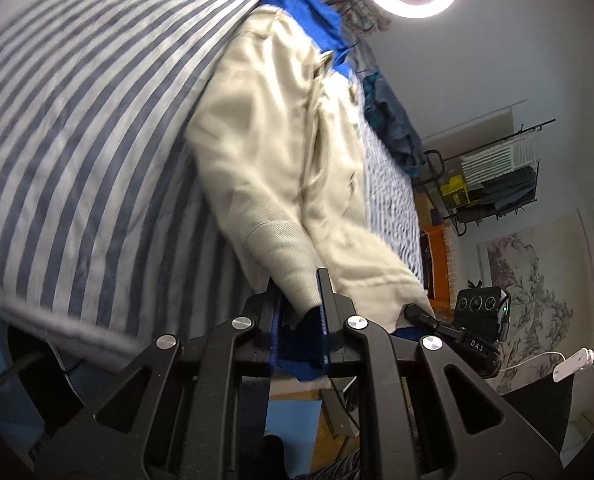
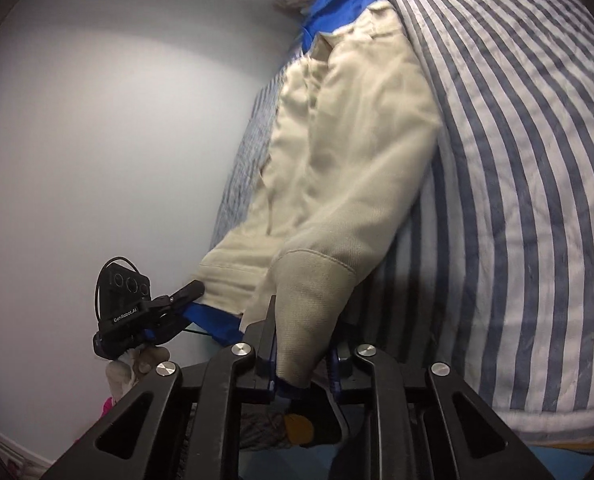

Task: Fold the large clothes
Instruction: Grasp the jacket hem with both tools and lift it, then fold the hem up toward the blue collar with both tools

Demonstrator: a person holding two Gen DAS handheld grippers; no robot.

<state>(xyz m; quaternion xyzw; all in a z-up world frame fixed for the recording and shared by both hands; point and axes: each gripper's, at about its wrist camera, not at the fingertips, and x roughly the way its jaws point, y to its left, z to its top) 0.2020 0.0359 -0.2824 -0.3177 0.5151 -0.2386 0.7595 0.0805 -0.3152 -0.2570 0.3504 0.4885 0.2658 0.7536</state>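
Both grippers pinch the near end of a cream jacket that runs lengthwise away from them across the striped bed.

The left gripper is closed on a ribbed cuff of the cream jacket; the right gripper clamps the other cuff, with the two grippers just beside each other. From there the jacket's long axis stretches straight away to its blue-lined collar at the far end. The striped bedding offers broad open room on one side; a wall borders the other. Folding toward the collar looks the likely next move.
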